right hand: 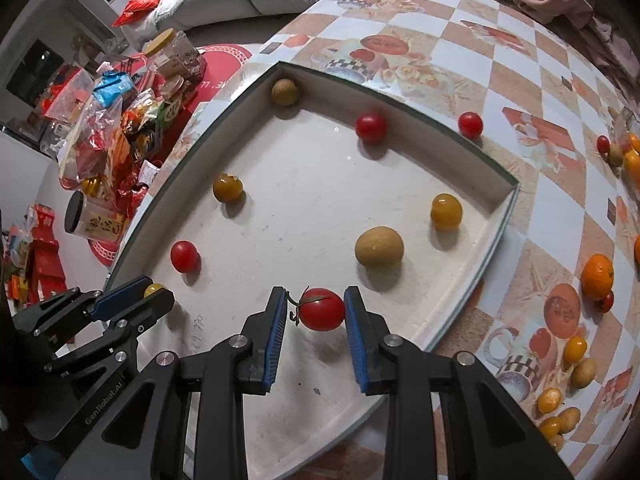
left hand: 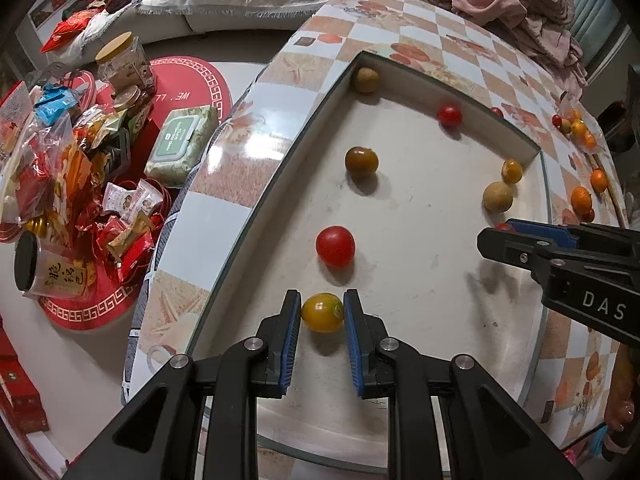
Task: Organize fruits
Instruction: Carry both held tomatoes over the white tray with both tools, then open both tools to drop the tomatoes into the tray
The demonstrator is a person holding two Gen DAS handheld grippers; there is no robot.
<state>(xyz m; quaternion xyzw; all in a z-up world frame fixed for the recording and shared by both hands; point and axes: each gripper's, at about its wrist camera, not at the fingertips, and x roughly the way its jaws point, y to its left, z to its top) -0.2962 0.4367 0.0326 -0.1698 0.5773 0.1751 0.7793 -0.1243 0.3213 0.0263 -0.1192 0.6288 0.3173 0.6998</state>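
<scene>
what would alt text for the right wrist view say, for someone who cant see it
The right gripper brackets a red cherry tomato with a stem inside a shallow white tray on a checkered table. Other red, yellow and tan fruits lie scattered in the tray, and the left gripper reaches in beside a yellow fruit.

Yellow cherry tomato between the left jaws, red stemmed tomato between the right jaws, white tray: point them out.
Yellow cherry tomato [left hand: 322, 312], left wrist view, centre.
Red stemmed tomato [right hand: 322, 309], right wrist view, centre.
White tray [right hand: 496, 216], right wrist view, right wall.
</scene>
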